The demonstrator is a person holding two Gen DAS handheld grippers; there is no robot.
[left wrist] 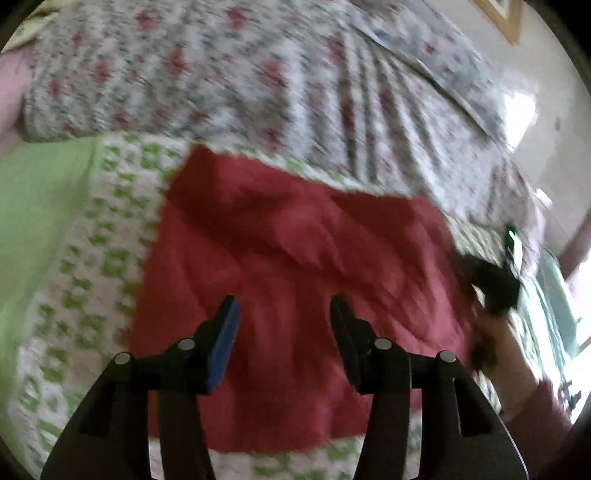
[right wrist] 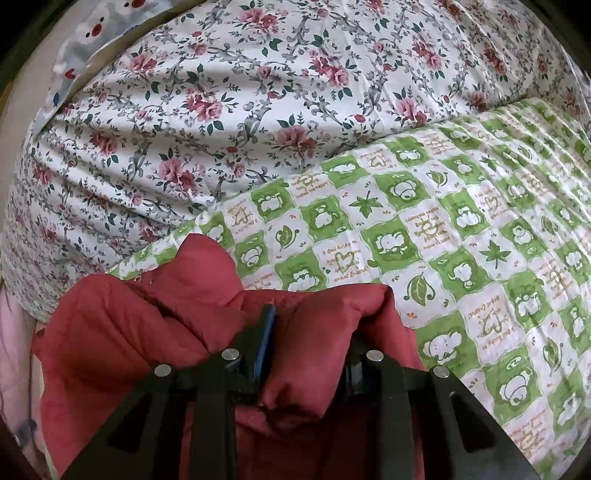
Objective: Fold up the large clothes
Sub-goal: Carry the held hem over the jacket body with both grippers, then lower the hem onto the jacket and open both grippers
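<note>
A large red padded garment (left wrist: 295,280) lies spread on a green-and-white checked quilt (left wrist: 92,258). My left gripper (left wrist: 284,314) hovers over its near part, open and empty. The left view is blurred. In the right wrist view my right gripper (right wrist: 306,332) is shut on a thick bunched fold of the red garment (right wrist: 122,332), which fills the space between the fingers and bulges over them. The right gripper (left wrist: 495,288) also shows in the left view at the garment's right edge, with the person's hand behind it.
A floral quilt (right wrist: 221,103) is heaped at the far side of the bed, above the checked quilt (right wrist: 461,236). A grey animal-print cloth (right wrist: 92,33) lies at the far left. A plain green cloth (left wrist: 33,206) lies at the left.
</note>
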